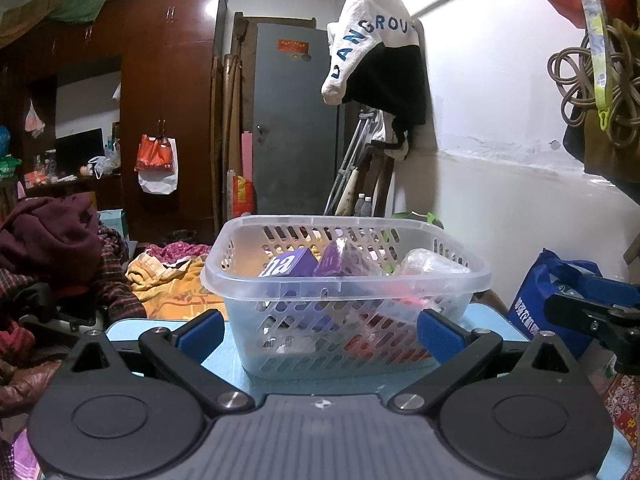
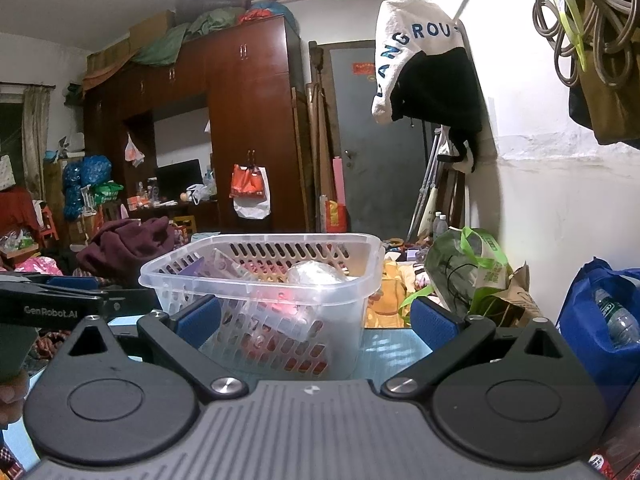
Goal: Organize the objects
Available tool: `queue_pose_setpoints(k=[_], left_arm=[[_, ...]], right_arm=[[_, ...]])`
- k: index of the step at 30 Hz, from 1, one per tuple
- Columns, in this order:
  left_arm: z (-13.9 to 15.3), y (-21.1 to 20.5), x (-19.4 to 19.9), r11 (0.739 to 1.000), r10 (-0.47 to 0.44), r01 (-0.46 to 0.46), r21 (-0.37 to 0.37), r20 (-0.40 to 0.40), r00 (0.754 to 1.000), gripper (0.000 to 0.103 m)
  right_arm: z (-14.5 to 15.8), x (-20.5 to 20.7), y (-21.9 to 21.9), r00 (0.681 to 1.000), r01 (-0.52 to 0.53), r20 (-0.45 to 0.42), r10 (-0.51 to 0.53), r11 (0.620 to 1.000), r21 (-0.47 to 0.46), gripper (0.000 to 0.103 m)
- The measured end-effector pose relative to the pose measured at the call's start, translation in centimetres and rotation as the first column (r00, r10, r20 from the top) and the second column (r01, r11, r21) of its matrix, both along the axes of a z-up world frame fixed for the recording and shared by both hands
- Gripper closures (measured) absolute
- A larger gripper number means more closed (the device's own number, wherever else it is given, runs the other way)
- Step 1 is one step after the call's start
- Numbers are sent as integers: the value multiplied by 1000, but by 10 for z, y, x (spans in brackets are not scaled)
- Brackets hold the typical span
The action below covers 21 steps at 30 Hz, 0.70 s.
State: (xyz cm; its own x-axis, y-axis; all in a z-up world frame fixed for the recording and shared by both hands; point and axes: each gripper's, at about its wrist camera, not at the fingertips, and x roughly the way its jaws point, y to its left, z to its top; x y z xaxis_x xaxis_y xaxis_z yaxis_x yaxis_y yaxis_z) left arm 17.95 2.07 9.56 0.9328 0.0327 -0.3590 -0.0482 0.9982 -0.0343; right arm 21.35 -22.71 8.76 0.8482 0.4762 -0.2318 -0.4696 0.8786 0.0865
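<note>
From where I drove, the clear basket (image 1: 344, 280) stood on the blue table (image 1: 132, 330) dead ahead of my left tool (image 1: 320, 330), at twelve o'clock, its near wall framed between the spread blue pads (image 1: 202, 330). That tool held nothing. My right tool (image 2: 316, 322) was spread and empty too, but the basket (image 2: 264, 280) lay toward its eleven o'clock, with only the right corner crossing its centre line. The basket's long axis ran roughly nine to three across the left view. Inside lay a purple box (image 1: 290, 264) at the left and a clear wrapped bundle (image 1: 430, 266) at the right. I judged the left tool better squared to the basket, though neither was touching it.
</note>
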Motion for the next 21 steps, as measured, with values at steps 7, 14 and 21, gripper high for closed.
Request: queue_pose_setpoints(k=[7, 14, 21], left_arm=[[0, 0, 0, 1000, 3, -3, 4, -1, 1000, 0], [-2, -1, 2, 1000, 8, -8, 11, -5, 1000, 0], [-3, -4, 1, 1000, 14, -14, 26, -6, 1000, 0]], right_arm=[[0, -1, 0, 1000, 0, 0, 0, 1000, -1, 0], [-1, -1, 0, 1000, -1, -2, 1, 1000, -3, 0], [-1, -2, 0, 1000, -7, -1, 7, 1000, -3, 0]])
